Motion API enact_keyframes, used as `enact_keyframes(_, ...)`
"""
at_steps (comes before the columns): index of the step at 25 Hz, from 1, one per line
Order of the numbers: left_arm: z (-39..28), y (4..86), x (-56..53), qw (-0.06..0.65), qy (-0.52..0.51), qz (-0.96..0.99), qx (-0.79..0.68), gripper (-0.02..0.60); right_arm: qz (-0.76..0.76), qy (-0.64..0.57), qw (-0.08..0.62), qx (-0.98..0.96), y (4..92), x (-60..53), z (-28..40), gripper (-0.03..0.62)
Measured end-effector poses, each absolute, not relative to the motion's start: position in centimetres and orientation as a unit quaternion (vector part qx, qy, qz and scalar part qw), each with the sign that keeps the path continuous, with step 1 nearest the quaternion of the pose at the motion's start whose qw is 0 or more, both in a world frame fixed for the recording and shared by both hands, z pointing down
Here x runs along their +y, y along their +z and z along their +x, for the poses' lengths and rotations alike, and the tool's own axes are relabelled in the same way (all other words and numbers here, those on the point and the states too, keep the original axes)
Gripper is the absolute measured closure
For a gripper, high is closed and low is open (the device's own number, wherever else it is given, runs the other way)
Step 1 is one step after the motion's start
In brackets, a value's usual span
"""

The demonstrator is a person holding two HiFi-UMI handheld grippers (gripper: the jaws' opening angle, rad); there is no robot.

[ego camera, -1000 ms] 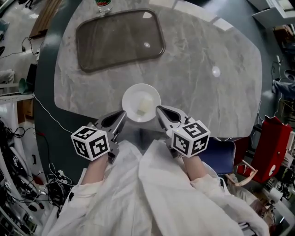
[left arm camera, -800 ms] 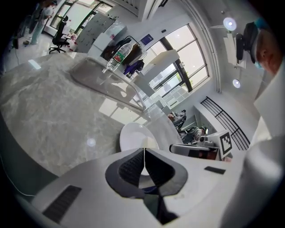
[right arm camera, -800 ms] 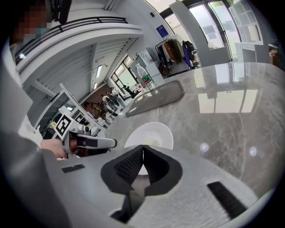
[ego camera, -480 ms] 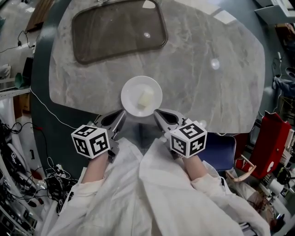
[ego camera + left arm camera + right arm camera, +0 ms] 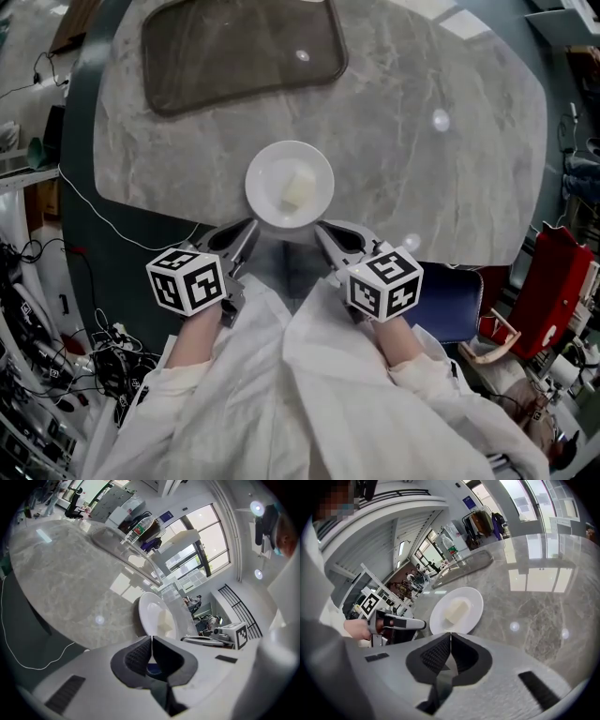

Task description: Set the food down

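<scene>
My left gripper (image 5: 247,232) has its fingers pressed together on the near left rim of the white plate (image 5: 265,161). My right gripper (image 5: 322,231) has its fingers closed the same way on the near right rim. Between them the plate sits level at the near edge of the marble counter (image 5: 431,187). A pale block of food (image 5: 297,192) lies at the middle of the plate. I cannot tell whether the plate's base touches the counter. A dark tray (image 5: 234,56) lies on the far left of the counter, well apart from the plate. My white sleeves (image 5: 281,375) fill the near side.
</scene>
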State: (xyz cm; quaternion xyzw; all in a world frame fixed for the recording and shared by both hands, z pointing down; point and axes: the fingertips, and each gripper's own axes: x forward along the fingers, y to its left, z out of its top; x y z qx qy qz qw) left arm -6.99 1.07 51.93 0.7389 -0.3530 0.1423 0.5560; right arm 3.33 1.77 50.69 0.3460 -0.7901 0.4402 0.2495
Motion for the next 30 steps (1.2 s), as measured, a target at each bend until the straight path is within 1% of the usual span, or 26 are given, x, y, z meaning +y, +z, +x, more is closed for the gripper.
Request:
enact_keyframes(10, -6.2, 52.8, 1.2, 0.579, 0.136, 0.725, -0.346, 0.563, 0.350, 0.481, 0.230, -0.770, 51.8, 2.0, 3.7, 0.591)
enact_keyframes(14, -6.0, 53.0, 1.5, 0.585, 0.142, 0.722, -0.340, 0.561, 0.333, 0.492, 0.233, -0.770, 52.1, 2.3, 3.2, 0.590)
enact_keyframes(22, -6.0, 53.0, 1.2, 0.588, 0.143, 0.716, -0.347, 0.555, 0.347, 0.492, 0.237, -0.762, 52.3, 1.8, 4.0, 0.586)
enact_keyframes(23, -6.0, 52.9, 1.2, 0.589, 0.142, 0.716, -0.347, 0.554, 0.347, 0.493, 0.237, -0.762, 52.3, 1.8, 4.1, 0.564)
enact_keyframes(24, -6.0, 52.9, 1.2, 0.589, 0.140, 0.716, -0.346, 0.549, 0.346, 0.496, 0.236, -0.761, 52.3, 1.8, 4.1, 0.507)
enact_keyframes(25, -5.9, 52.8, 1.2, 0.591, 0.138, 0.716, -0.345, 0.538, 0.346, 0.498, 0.235, -0.759, 52.4, 1.7, 4.0, 0.494)
enact_keyframes(28, -5.6, 52.5, 1.1, 0.594, 0.133, 0.716, -0.342, 0.487, 0.353, 0.502, 0.233, -0.755, 52.4, 1.5, 4.2, 0.494)
enact_keyframes(30, -5.5, 52.3, 1.0, 0.593, 0.134, 0.715, -0.345, 0.472, 0.363, 0.499, 0.229, -0.753, 52.3, 1.1, 4.6, 0.494)
